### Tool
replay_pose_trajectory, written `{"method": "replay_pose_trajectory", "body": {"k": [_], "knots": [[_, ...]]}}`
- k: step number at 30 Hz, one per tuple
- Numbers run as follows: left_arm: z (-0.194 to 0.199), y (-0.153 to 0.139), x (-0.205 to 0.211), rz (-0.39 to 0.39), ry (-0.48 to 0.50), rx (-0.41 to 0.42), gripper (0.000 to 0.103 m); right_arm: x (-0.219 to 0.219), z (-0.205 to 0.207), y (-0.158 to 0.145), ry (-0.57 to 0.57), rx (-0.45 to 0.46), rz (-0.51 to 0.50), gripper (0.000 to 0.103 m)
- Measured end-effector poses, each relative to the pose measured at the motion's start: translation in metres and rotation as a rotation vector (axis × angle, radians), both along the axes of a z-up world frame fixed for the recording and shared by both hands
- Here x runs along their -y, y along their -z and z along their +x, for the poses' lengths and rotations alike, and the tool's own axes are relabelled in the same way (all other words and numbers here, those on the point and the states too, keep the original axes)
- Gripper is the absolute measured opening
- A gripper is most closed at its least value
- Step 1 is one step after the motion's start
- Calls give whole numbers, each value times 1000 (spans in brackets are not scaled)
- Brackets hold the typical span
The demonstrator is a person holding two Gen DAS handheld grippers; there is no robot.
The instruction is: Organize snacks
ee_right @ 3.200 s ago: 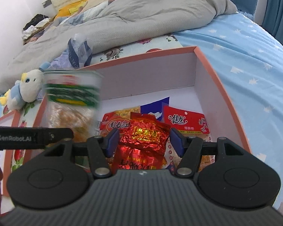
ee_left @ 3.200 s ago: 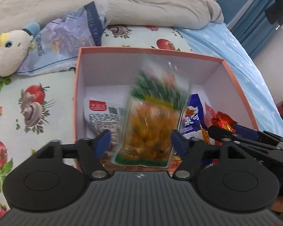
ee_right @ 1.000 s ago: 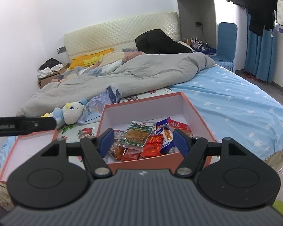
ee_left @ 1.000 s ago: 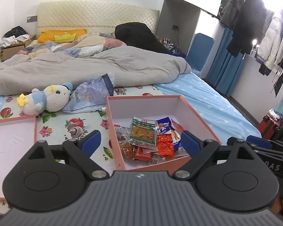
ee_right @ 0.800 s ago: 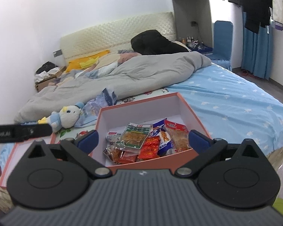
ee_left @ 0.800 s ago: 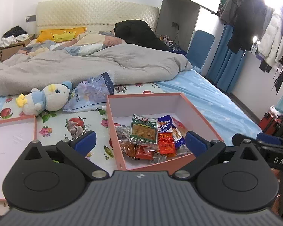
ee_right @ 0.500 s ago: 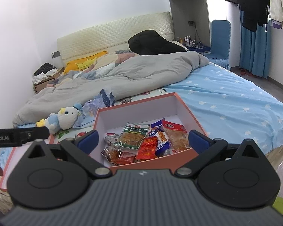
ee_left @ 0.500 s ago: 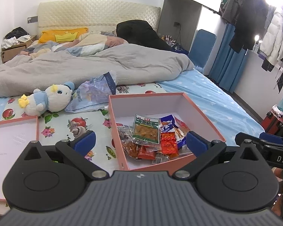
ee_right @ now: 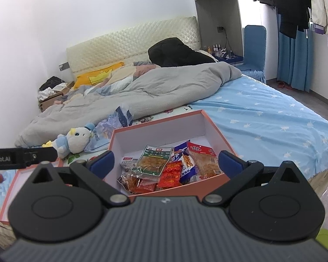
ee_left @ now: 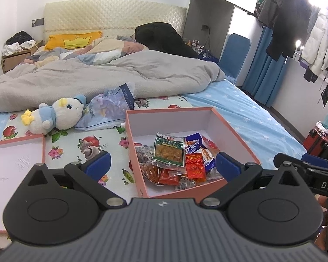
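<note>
A pink box (ee_left: 179,110) with a white inside sits on the bed and holds several snack packets. A green-topped packet of yellow snack (ee_left: 169,152) lies on top of the red and blue ones. The box also shows in the right wrist view (ee_right: 158,122), with the green-topped packet (ee_right: 154,158) on the pile. My left gripper (ee_left: 163,167) is open and empty, held back from the box's near side. My right gripper (ee_right: 165,163) is open and empty, also back from the box.
The box's pink lid (ee_left: 13,163) lies open side up to the left. A plush duck (ee_left: 59,114) and a blue tissue pack (ee_left: 111,109) lie behind it. A grey duvet (ee_left: 111,74) covers the far bed. A red suitcase (ee_left: 319,140) stands on the floor right.
Both grippers pulled back and up from the box, from close over the snacks to a wide view of the bed. Their fingers opened wider. The green-topped packet now rests in the box.
</note>
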State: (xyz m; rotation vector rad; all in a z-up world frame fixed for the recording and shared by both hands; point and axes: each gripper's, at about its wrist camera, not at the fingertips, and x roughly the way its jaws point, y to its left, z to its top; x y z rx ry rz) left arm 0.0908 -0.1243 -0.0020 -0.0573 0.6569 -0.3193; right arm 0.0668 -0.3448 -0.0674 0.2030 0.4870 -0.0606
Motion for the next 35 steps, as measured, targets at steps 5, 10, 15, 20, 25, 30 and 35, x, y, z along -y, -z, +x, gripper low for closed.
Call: {"method": "replay_pose_trajectory", "body": {"k": [5,10,15,20,25,30,35], "knots": [[0,2,0,-7,3,2,103,-2,-2,0,2,-4,0,103],[-2,3,-1,-6,2,9,103,-1,-2,1,3,-8,1,103],[-3,4,-1,-8,-2,11,103,-1,-2,1,7,-7,1,103],[-5,2,0,-18,-10,14,103,0,-2,1,6,-6,1,103],[-5,2,-1,-23,-16,12,103,-1,-2,1,4,-5,0,103],[-5,1,-2,-22,-18,14,103,-1,-2,1,6,-6,1,103],[-6,2,-2,-26,-26,10,103,-3,-1,0,5,-2,0,103]]}}
